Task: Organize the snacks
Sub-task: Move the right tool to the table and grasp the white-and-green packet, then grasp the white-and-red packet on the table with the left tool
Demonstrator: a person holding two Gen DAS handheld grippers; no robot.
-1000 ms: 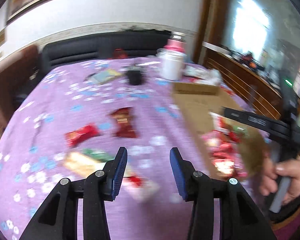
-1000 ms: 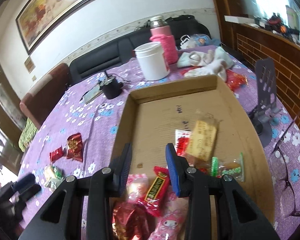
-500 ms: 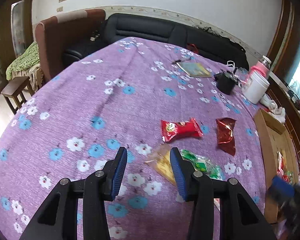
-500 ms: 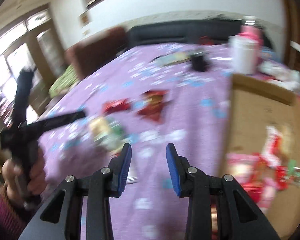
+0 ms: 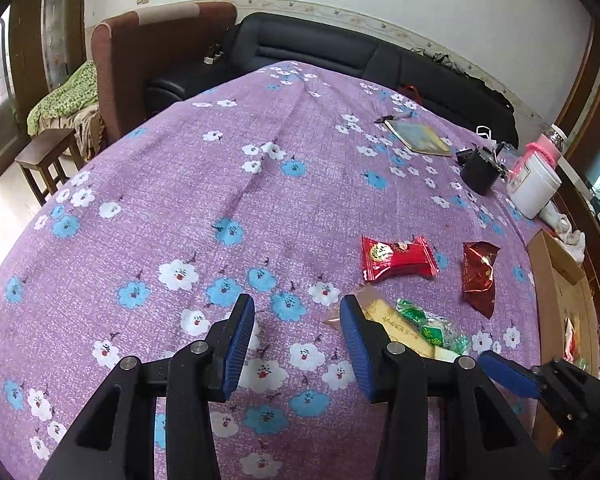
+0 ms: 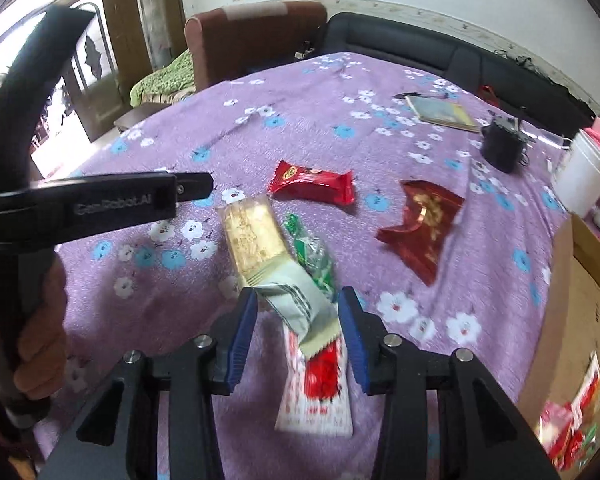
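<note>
My right gripper (image 6: 298, 332) hangs low over the purple flowered cloth. Its jaws are opening, and a white and red snack packet (image 6: 320, 376) lies on the cloth between them, unpressed. Just beyond lie a yellow wafer pack (image 6: 252, 236), green sweets (image 6: 312, 252), a red packet (image 6: 312, 186) and a dark red foil packet (image 6: 424, 220). My left gripper (image 5: 298, 340) is open over bare cloth, left of the wafer pack (image 5: 396, 328) and the red packet (image 5: 398, 258). The cardboard box (image 6: 580, 320) at the right holds several snacks.
A hand (image 6: 40, 336) holds the left tool's black body (image 6: 112, 204) at the left of the right wrist view. A white jar (image 5: 534, 188), a black device (image 5: 478, 170) and a booklet (image 5: 418, 138) stand at the table's far right. A sofa and armchair lie beyond.
Both views swung from the box to the loose snacks on the cloth. The right gripper left the box, sank over the white and red packet, and its jaws widened a little.
</note>
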